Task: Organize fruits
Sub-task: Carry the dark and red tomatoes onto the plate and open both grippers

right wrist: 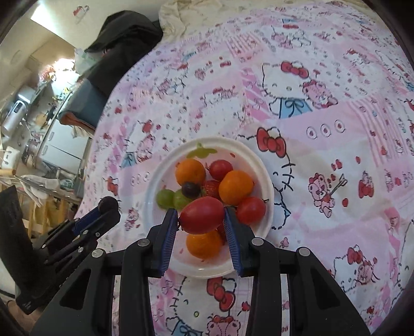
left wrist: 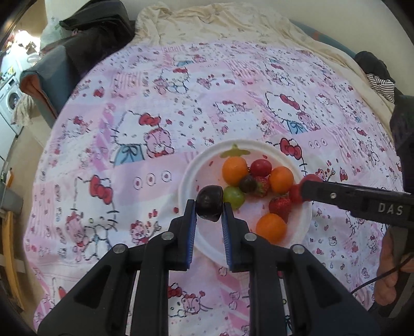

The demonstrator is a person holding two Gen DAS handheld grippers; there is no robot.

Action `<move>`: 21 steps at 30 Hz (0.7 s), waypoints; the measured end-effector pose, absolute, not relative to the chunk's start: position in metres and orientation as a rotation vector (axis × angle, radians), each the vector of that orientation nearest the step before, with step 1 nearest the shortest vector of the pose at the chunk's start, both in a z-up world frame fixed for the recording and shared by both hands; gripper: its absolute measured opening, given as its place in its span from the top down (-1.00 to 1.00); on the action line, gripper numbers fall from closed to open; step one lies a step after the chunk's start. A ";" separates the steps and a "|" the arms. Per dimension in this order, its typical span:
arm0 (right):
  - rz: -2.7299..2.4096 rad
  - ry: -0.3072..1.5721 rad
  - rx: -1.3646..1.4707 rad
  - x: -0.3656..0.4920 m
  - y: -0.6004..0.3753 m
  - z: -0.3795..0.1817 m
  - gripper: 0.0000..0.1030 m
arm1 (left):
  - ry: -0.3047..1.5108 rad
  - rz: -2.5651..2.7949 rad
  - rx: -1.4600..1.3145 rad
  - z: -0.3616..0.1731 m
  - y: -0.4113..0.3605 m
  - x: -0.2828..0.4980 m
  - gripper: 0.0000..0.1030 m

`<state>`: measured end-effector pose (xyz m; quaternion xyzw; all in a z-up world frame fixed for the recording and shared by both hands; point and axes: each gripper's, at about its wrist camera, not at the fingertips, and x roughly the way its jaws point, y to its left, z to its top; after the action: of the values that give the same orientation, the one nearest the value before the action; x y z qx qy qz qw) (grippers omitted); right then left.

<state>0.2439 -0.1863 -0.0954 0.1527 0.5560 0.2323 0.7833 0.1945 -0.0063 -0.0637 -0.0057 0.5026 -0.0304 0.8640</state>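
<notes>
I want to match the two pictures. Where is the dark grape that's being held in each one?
Left wrist: dark grape at centre, between the left gripper's fingers.
Right wrist: dark grape at left, beside the plate.
Shared landmark: white plate.

I see a white plate (right wrist: 261,165) with a yellow-green motif printed near its far rim, resting on a pink-and-white patchwork sheet (left wrist: 145,85) printed with white cartoon cats wearing red bows, pink bears and small red hearts. My left gripper (left wrist: 209,206) is black with blue ribbed pads and grips a dark purple, almost black grape (left wrist: 209,203). My right gripper (right wrist: 201,218) has the same black body and blue pads around a glossy red tomato (right wrist: 202,218). On the plate I count orange citrus (right wrist: 235,187), pale green grapes (right wrist: 165,197) and a red strawberry (left wrist: 280,205). Beyond the sheet lies cream fabric (left wrist: 220,20).
</notes>
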 end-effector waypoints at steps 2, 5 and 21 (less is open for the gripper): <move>0.499 1.212 0.347 0.247 -0.186 -0.103 0.25 | 1.071 -0.067 -0.034 -0.071 -0.006 0.198 0.69; 0.504 1.231 0.376 0.251 -0.185 -0.113 0.25 | 1.099 -0.069 -0.054 -0.082 -0.006 0.203 0.68; 0.528 1.275 0.396 0.253 -0.175 -0.131 0.19 | 1.175 -0.100 -0.065 -0.107 -0.012 0.206 0.66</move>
<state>0.2528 -0.1750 -0.1306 0.1813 0.5840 0.2419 0.7533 0.2061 -0.0120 -0.1072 -0.0305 0.5538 -0.0469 0.8307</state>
